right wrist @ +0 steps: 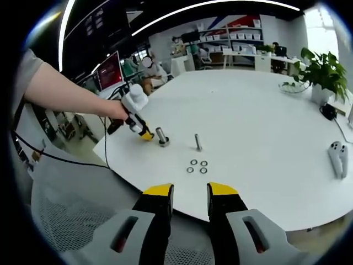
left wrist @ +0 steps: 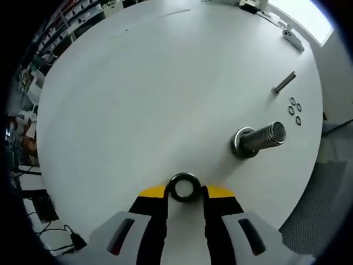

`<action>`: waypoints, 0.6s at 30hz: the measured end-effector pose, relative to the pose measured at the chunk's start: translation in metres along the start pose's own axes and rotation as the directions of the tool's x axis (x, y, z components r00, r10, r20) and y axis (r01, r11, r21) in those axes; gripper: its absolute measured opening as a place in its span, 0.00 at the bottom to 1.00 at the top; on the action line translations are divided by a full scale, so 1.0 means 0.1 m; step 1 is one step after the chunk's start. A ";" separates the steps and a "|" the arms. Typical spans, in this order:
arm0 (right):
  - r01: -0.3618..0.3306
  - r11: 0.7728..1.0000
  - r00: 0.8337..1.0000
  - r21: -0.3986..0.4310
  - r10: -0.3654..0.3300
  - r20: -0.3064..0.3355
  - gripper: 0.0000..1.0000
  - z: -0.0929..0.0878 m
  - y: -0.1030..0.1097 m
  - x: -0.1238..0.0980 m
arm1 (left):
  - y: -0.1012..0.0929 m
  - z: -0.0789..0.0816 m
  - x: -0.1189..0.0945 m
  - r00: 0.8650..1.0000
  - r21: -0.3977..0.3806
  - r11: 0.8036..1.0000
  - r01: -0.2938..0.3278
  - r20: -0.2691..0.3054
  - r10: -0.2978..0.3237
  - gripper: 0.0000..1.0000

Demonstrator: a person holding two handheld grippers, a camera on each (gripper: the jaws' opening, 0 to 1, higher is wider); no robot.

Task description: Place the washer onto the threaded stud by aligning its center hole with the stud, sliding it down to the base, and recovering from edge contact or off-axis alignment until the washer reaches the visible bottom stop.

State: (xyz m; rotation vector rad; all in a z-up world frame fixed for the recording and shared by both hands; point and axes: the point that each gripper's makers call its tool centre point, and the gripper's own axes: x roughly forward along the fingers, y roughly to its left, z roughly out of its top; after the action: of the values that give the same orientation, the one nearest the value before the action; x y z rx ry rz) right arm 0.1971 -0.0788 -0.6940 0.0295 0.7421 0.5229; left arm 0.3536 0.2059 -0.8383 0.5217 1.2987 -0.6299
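Washer [left wrist: 184,187] clamped edgewise between left tongs [left wrist: 184,194], hole facing the camera; threaded stud [left wrist: 259,139] upright on counter [left wrist: 165,88], to its right; right tongs [right wrist: 190,194] parted, empty.

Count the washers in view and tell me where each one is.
4. One washer sits between the left gripper jaws; three loose washers lie clustered on the table beyond the large stud, near the thin stud.

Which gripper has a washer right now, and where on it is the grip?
The left gripper pinches the washer by opposite sides of its outer rim, hole clear. The right gripper holds nothing.
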 end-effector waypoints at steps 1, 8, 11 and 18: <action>-0.001 1.000 1.000 0.000 0.001 0.001 0.26 0.00 0.00 0.00 | 0.00 0.00 0.00 1.000 -0.010 1.000 -0.004 -0.003 0.004 0.23; -0.004 1.000 1.000 -0.001 0.004 0.002 0.26 0.00 0.01 0.00 | -0.01 -0.01 0.00 1.000 -0.040 0.999 -0.013 -0.014 0.012 0.21; -0.005 1.000 1.000 -0.002 0.005 0.003 0.26 0.01 0.01 0.00 | 0.00 -0.01 0.00 1.000 -0.044 0.999 -0.013 -0.006 0.012 0.21; -0.006 1.000 1.000 -0.003 0.006 0.003 0.26 0.01 0.01 0.00 | 0.00 0.01 0.00 1.000 -0.125 0.992 -0.011 0.016 0.013 0.22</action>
State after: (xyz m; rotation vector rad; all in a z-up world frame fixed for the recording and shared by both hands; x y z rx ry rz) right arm 0.1970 -0.0777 -0.6932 0.0295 0.7389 0.5301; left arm 0.3544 0.2053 -0.8384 0.4204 1.3090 -0.5376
